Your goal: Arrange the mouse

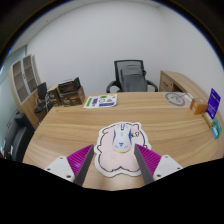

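A cloud-shaped mouse pad [112,166], white and pale pink with a cartoon animal print, lies on the wooden table [170,125] near its front edge. A small white and blue shape [121,142] sits on the pad's far half; it looks like the mouse, though it may be part of the print. My gripper [115,151] is open, low over the pad. Its left finger [78,163] is at the pad's left edge and its right finger [150,162] at the right edge. The pad lies between them, with nothing gripped.
A black office chair [132,75] stands behind the table. Flat papers [100,101] lie at the far left of the table, and a round item [177,98] and a purple box [213,100] at the far right. Dark boxes [67,93] and shelves [24,80] stand on the left, a wooden cabinet [186,84] on the right.
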Demonstrator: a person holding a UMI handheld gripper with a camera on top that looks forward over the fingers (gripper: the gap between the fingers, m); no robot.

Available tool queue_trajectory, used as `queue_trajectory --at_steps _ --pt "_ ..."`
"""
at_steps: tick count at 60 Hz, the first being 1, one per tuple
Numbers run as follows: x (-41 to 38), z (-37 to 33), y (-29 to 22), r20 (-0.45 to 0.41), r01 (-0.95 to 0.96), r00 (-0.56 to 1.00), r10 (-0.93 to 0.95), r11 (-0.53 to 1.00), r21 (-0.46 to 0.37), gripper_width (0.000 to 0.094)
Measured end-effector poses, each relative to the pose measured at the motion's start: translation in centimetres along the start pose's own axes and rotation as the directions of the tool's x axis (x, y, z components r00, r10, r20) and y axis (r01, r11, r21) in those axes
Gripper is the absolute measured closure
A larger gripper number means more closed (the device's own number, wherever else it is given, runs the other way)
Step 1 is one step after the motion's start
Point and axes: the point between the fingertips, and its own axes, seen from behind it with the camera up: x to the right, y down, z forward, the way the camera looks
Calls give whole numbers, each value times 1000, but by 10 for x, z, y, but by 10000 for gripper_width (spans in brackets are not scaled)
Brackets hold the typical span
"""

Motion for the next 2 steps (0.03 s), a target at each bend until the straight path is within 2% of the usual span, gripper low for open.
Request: queue_trajectory --at_steps 2 --pt "-2 -22 4 12 -3 1000 2 1000 16 100"
